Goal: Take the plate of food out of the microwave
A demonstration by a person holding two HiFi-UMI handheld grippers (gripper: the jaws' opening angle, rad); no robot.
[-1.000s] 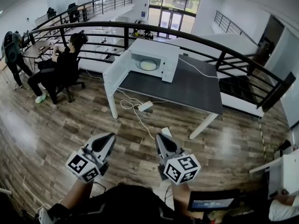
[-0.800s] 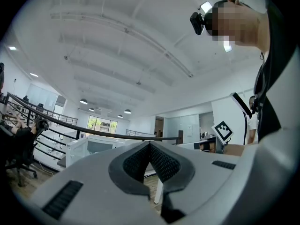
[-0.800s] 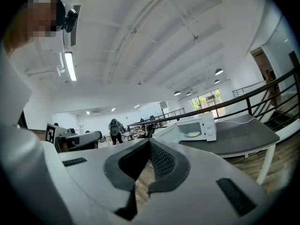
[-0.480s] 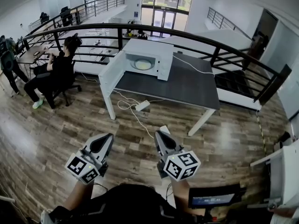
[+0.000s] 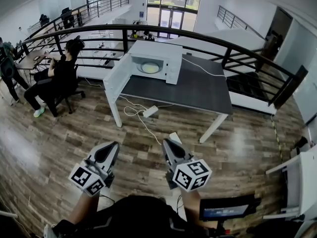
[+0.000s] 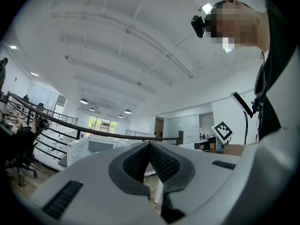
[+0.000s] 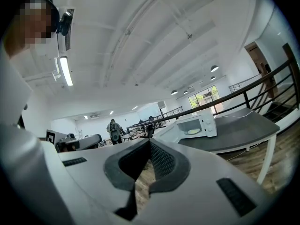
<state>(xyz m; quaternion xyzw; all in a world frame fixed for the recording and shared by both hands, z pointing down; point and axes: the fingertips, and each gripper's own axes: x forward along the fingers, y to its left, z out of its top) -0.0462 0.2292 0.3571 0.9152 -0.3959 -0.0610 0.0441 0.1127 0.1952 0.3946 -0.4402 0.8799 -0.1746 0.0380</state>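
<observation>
— How are your jaws?
— I have both pressed together on nothing. On the left gripper point(image 6: 150, 145) and the right gripper point(image 7: 150, 143) the dark ribbed rubber pads point(image 7: 161, 161) meet at their tips, set in smooth pale-grey plastic shells.
— And the plate?
— The round pale plate of yellowish food point(image 5: 150, 68) sits inside the boxy white microwave point(image 5: 173, 66), upper centre of the head view and well apart from both grippers. The microwave's flat white door point(image 5: 118, 78) hangs open toward the left.
— Which step is this?
— I judge it the approach, with nothing reached yet. Next I must cross the wood-plank floor point(image 5: 59, 143) to the matte dark-grey table point(image 5: 198, 90). There I spread the jaws and take the plate by its thin rim, keeping it level, since it looks smooth and may slip. A white power strip point(image 5: 152, 112) and its cable lie on the floor near my path.
</observation>
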